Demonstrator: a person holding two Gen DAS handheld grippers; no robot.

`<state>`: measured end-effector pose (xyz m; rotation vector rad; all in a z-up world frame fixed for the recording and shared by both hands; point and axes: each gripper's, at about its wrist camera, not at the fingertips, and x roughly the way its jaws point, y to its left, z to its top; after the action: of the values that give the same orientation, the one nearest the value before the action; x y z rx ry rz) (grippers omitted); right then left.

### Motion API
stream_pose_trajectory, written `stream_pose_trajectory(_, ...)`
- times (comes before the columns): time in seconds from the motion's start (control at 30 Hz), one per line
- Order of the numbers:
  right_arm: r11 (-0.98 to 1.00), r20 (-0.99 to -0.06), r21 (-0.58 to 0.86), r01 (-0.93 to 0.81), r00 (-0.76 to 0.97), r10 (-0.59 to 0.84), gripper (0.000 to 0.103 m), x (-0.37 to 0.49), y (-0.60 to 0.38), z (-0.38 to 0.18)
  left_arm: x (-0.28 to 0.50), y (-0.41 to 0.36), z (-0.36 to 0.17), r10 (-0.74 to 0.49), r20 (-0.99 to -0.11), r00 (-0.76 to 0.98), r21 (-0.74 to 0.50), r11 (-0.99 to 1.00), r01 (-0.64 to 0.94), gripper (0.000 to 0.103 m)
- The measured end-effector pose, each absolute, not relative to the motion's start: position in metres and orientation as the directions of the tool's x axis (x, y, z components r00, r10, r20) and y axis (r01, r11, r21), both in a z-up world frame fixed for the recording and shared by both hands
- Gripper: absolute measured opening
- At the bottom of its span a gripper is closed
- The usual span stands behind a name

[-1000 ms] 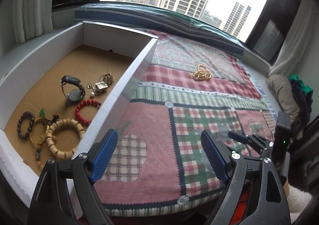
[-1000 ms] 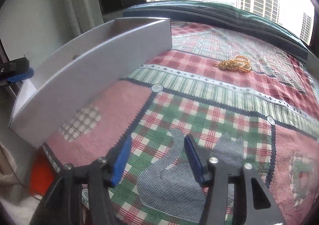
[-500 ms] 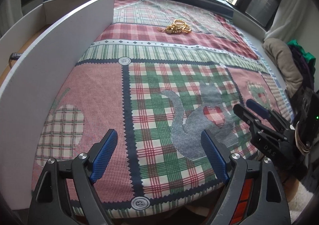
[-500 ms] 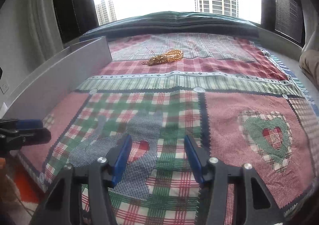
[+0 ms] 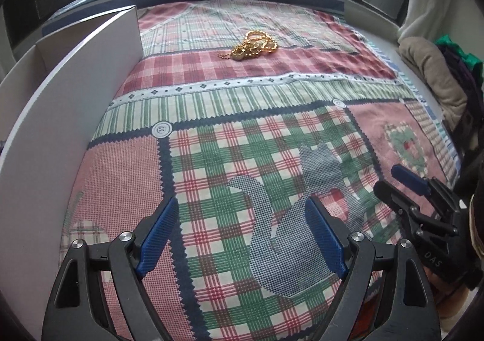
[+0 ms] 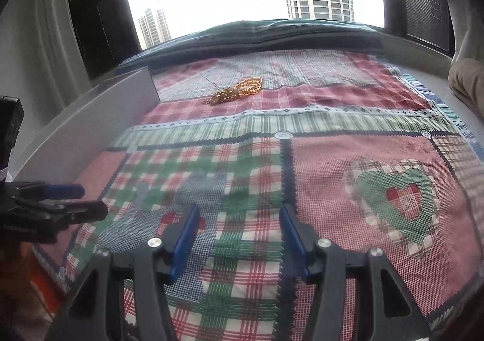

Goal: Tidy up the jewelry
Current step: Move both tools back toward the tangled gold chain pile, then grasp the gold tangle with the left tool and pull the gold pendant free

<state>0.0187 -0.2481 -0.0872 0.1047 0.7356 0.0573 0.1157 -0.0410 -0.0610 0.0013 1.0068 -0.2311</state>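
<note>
A heap of gold chains [image 5: 253, 45] lies on the far part of the patchwork plaid cloth; it also shows in the right wrist view [image 6: 234, 90]. A white open box [image 5: 60, 117] stands along the cloth's left side; its inside is hidden now. My left gripper [image 5: 242, 235] is open and empty, low over the near edge of the cloth. My right gripper [image 6: 237, 239] is open and empty, to the right of the left one. Both are far short of the chains. Each gripper shows in the other's view: the right one [image 5: 402, 182], the left one [image 6: 66, 199].
The plaid cloth [image 5: 242, 135] covers a raised surface under a window. Folded beige fabric and dark clothes [image 5: 435, 75] lie at the right edge. The box's white wall [image 6: 90, 126] runs along the left. An orange object [image 6: 39, 283] sits below the near left corner.
Both grippers swung right, away from the box towards the cloth's middle. The box's inside with the beads and watch went out of sight. The chains now lie straight ahead.
</note>
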Motion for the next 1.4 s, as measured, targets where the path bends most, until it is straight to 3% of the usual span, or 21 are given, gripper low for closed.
stream_pose_trajectory(0.37, 0.988, -0.648, 0.145, -0.058, 0.749, 0.139, 0.056, 0.016, -0.251, -0.088, 0.269, -0.073, -0.059, -0.216, -0.785, 0.581, -0.109, 0.971, 0.213, 0.087)
stream_pose_trajectory(0.6, 0.979, -0.662, 0.189, -0.079, 0.726, 0.186, 0.056, 0.018, -0.262, -0.098, 0.339, -0.106, -0.087, -0.104, -0.784, 0.612, 0.034, 0.977, 0.21, 0.086)
stream_pose_trajectory(0.67, 0.978, -0.663, 0.193, -0.083, 0.723, 0.193, 0.056, 0.018, -0.266, -0.1, 0.349, -0.11, -0.094, -0.086, -0.781, 0.619, 0.061, 0.975, 0.213, 0.078)
stream_pose_trajectory(0.7, 0.979, -0.665, 0.188, -0.084, 0.722, 0.19, 0.056, 0.017, -0.267, -0.102, 0.351, -0.112, -0.096, -0.094, -0.784, 0.614, 0.058, 0.973, 0.224, 0.057)
stream_pose_trajectory(0.73, 0.98, -0.668, 0.18, -0.083, 0.721, 0.184, 0.056, 0.017, -0.268, -0.104, 0.352, -0.112, -0.099, -0.119, -0.793, 0.598, 0.037, 0.97, 0.242, 0.027)
stream_pose_trajectory(0.83, 0.98, -0.673, 0.186, -0.076, 0.717, 0.183, 0.056, 0.018, -0.273, -0.108, 0.342, -0.105, -0.095, -0.139, -0.781, 0.609, 0.009, 0.972, 0.234, 0.025)
stream_pose_trajectory(1.0, 0.975, -0.665, 0.212, -0.062, 0.722, 0.19, 0.056, 0.021, -0.283, -0.109, 0.304, -0.079, -0.074, -0.195, -0.781, 0.593, -0.077, 0.973, 0.219, 0.025)
stream_pose_trajectory(1.27, 0.974, -0.668, 0.217, -0.059, 0.719, 0.192, 0.056, 0.021, -0.281, -0.109, 0.197, -0.035, -0.074, -0.13, -0.858, 0.496, -0.055, 0.985, 0.163, 0.029)
stream_pose_trajectory(1.3, 0.975, -0.67, 0.215, -0.058, 0.717, 0.191, 0.056, 0.021, -0.28, -0.109, 0.187, -0.03, -0.076, -0.117, -0.865, 0.488, -0.054, 0.988, 0.143, 0.042)
stream_pose_trajectory(1.33, 0.976, -0.672, 0.212, -0.057, 0.716, 0.188, 0.056, 0.021, -0.279, -0.109, 0.178, -0.024, -0.076, -0.117, -0.867, 0.485, -0.066, 0.99, 0.121, 0.062)
stream_pose_trajectory(1.4, 0.977, -0.679, 0.205, -0.055, 0.711, 0.182, 0.056, 0.022, -0.275, -0.11, 0.161, -0.014, -0.07, -0.139, -0.852, 0.505, -0.11, 0.99, 0.088, 0.079)
